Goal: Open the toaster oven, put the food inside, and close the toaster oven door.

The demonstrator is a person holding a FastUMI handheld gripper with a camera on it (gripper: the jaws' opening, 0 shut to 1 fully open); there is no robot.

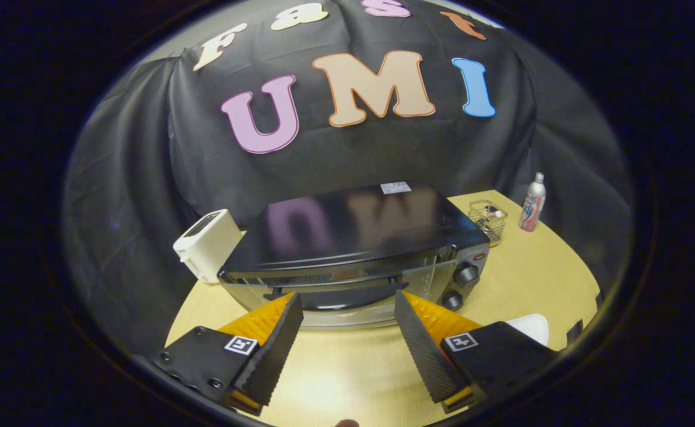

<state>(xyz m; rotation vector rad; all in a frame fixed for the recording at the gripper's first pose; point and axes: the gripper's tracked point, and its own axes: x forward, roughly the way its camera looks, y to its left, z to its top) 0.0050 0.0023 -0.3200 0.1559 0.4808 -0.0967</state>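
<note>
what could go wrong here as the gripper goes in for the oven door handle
The gripper is open, fingers spread just short of the toaster oven's door handle, holding nothing. The handle is a thin dark bar on a closed glass door, so the pads could slip off or strike the glass. The oven sits loose on the table, and a pull might drag it forward. The white toaster stands close beside it.

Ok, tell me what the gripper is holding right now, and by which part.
Nothing. The gripper is open, its fingers apart and bare, just short of the toaster oven door handle.
</note>
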